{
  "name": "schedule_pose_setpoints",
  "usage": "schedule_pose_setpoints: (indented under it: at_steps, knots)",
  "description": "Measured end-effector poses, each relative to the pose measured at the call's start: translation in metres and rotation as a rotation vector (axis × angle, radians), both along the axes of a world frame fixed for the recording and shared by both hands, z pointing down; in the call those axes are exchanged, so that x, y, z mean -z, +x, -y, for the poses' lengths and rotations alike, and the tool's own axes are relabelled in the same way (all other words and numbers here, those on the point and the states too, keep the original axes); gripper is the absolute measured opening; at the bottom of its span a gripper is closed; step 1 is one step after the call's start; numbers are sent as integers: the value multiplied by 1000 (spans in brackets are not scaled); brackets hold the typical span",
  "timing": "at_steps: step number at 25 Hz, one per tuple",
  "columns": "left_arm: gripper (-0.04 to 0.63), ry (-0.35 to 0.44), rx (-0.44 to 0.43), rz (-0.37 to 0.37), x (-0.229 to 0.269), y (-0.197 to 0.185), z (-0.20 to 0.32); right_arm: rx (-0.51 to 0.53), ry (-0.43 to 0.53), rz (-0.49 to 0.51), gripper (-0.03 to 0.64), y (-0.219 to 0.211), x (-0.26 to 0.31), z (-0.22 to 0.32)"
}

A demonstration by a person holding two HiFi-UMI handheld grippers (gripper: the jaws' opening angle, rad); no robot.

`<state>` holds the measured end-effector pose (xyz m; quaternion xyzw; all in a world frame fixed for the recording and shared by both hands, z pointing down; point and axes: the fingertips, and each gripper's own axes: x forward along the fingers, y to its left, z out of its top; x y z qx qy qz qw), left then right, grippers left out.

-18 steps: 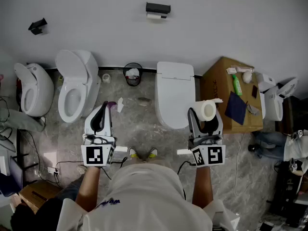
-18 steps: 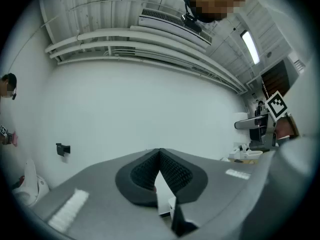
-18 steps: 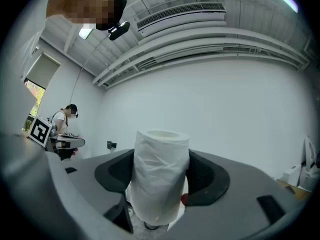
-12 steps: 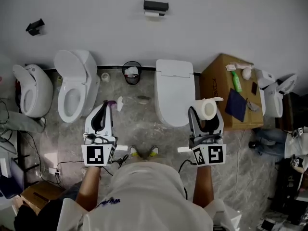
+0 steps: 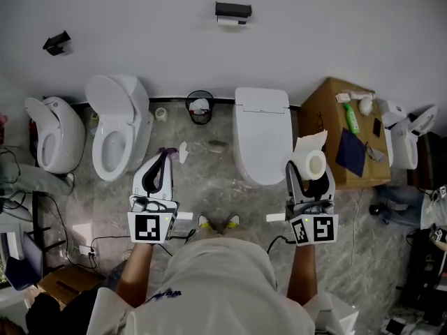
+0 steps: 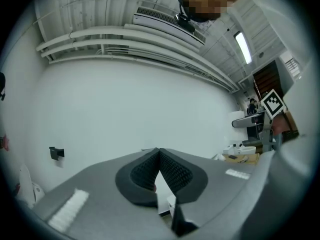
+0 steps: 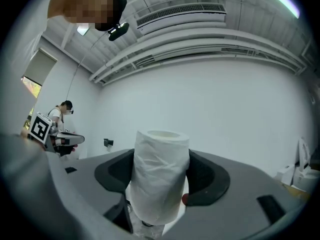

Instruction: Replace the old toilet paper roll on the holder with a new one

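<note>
A new white toilet paper roll (image 5: 314,165) stands upright between the jaws of my right gripper (image 5: 312,167), which is shut on it. In the right gripper view the roll (image 7: 160,176) fills the gap, with the pads (image 7: 207,176) pressing on its sides and a loose sheet hanging off it. My left gripper (image 5: 163,158) is level at the left, shut and empty, its pads (image 6: 172,171) meeting at the tips. High on the white wall sits the black holder (image 5: 232,9) with the old roll (image 5: 231,21) under it, far from both grippers.
Below me are a closed white toilet (image 5: 262,142), an open toilet (image 5: 115,135) and another at the far left (image 5: 49,135). A small bin (image 5: 200,107) stands by the wall. A cardboard box (image 5: 328,117) at the right carries a green bottle (image 5: 351,117). Cables run over the floor at the left.
The whole view has shifted slightly. Both grippers sit a little lower and further right in the frame. The right gripper's hold on the roll is unchanged.
</note>
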<state>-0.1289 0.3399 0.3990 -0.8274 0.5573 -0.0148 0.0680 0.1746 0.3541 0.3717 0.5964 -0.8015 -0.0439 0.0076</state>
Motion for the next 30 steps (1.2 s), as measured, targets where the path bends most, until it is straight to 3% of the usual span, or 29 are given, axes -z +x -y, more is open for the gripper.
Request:
schedule_pose_setpoints:
  at_steps: [6,10,15,18,24,26,30]
  knots:
    - [2,14,-16,-49,-3,-18,-7,-7,0,-27,301,-21,0,-3]
    - [2,30,-39,-30,-2,-21,-8,-12,3,-34,301,-33,0,-5]
    - [2,-23,-21,-19,-23,-32,-9,-5,-25,-69,301,-46,-9,-7]
    - [2,-15,-11,-58,-19,-33,1,-12,-28,-47,301,-45,-13,6]
    - [2,-7,-15,-29,-30,-31,41,29,-17,-70,302,-54,-20,52]
    - [2,-16,-6,-50,-31,-26,65,44,-16,-66,301,-55,-24,78]
    - [2,-26,-16,-18,-44,-11,129,69,0,-45,302,-48,-29,150]
